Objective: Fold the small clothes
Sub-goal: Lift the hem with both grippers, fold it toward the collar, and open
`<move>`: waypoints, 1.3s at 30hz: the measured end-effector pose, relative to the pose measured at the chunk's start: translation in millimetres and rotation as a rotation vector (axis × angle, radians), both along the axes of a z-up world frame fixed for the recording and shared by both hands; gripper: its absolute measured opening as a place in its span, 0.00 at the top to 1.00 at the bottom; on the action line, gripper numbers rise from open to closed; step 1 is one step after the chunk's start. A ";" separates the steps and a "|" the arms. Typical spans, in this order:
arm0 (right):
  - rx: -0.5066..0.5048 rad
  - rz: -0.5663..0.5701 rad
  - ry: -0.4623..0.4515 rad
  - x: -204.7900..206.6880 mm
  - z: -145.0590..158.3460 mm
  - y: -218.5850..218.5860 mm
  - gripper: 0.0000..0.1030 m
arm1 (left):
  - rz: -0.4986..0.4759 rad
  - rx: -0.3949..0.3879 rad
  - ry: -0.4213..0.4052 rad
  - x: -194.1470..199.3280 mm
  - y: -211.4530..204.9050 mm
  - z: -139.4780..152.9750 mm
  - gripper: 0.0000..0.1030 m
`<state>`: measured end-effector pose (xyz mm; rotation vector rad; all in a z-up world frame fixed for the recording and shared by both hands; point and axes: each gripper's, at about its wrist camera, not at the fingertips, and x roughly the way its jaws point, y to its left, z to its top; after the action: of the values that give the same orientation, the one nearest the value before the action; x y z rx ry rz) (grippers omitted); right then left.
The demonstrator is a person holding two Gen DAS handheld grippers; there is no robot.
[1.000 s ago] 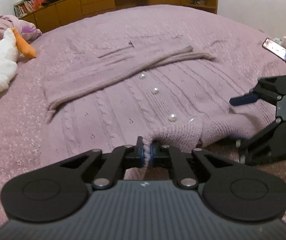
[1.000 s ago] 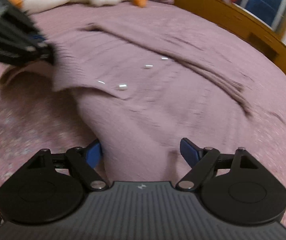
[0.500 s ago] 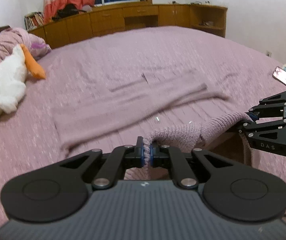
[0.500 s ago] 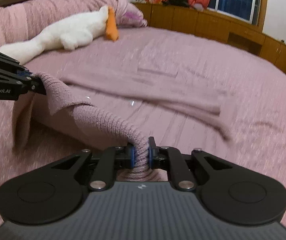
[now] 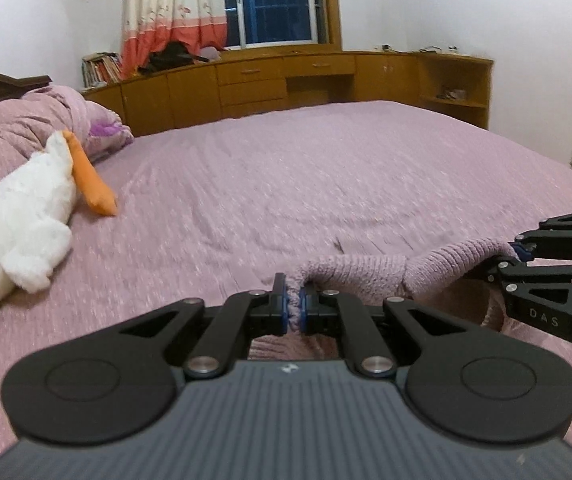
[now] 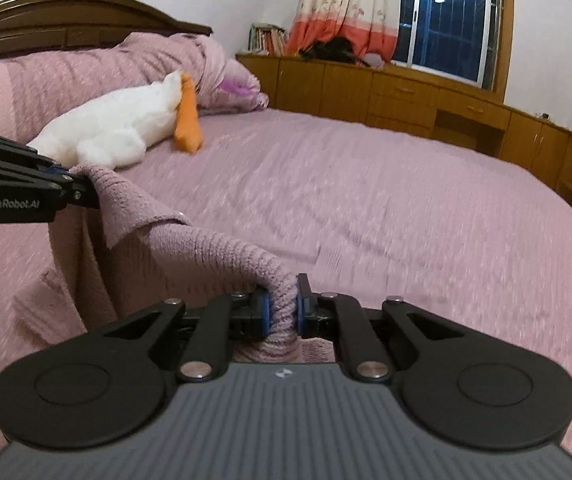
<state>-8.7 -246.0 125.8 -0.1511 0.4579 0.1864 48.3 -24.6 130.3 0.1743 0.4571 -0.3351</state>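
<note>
**Hem Lifted for the Fold**

While the bed (image 5: 326, 168) lies bare towards twelve o'clock, the cardigan (image 6: 206, 240) hangs above it, hem stretched between both grippers. Left gripper (image 5: 295, 305) and right gripper (image 6: 282, 307) are each clamped on knit. Next, probably: carry hem forward, lay flat.

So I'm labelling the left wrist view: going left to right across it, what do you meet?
White stuffed toy → its orange beak → left gripper shut on the knitted sweater's hem → right gripper pinching the same hem at the right edge.
</note>
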 end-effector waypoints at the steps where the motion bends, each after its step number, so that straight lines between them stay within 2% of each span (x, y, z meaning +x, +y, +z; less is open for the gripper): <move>1: -0.004 -0.002 -0.002 11.1 1.9 0.0 0.88 | 0.009 -0.004 0.001 10.2 -1.2 0.3 0.93; 7: -0.040 -0.031 0.021 78.1 -10.7 3.9 0.88 | 0.062 -0.028 0.047 67.2 -6.0 -15.7 0.93; 16: -0.062 -0.073 0.145 157.5 -70.2 18.4 0.88 | 0.109 0.004 0.159 126.5 -17.7 -76.8 0.92; 22: -0.059 -0.089 0.201 179.8 -97.3 22.5 0.87 | 0.129 0.063 0.203 145.8 -23.2 -107.1 0.92; 28: -0.051 -0.096 0.212 185.4 -110.9 21.9 0.85 | 0.123 0.088 0.198 146.2 -26.2 -113.4 0.90; 34: -0.022 -0.118 0.210 174.3 -112.6 13.9 0.72 | 0.108 0.121 0.192 141.4 -30.6 -111.9 0.86; 39: 0.021 -0.155 0.203 168.2 -108.7 6.6 0.42 | 0.098 0.129 0.195 133.9 -28.6 -106.7 0.71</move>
<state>159.5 -239.4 17.2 -0.0754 0.6667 0.0538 182.2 -53.2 23.6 0.2452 0.6781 -0.2275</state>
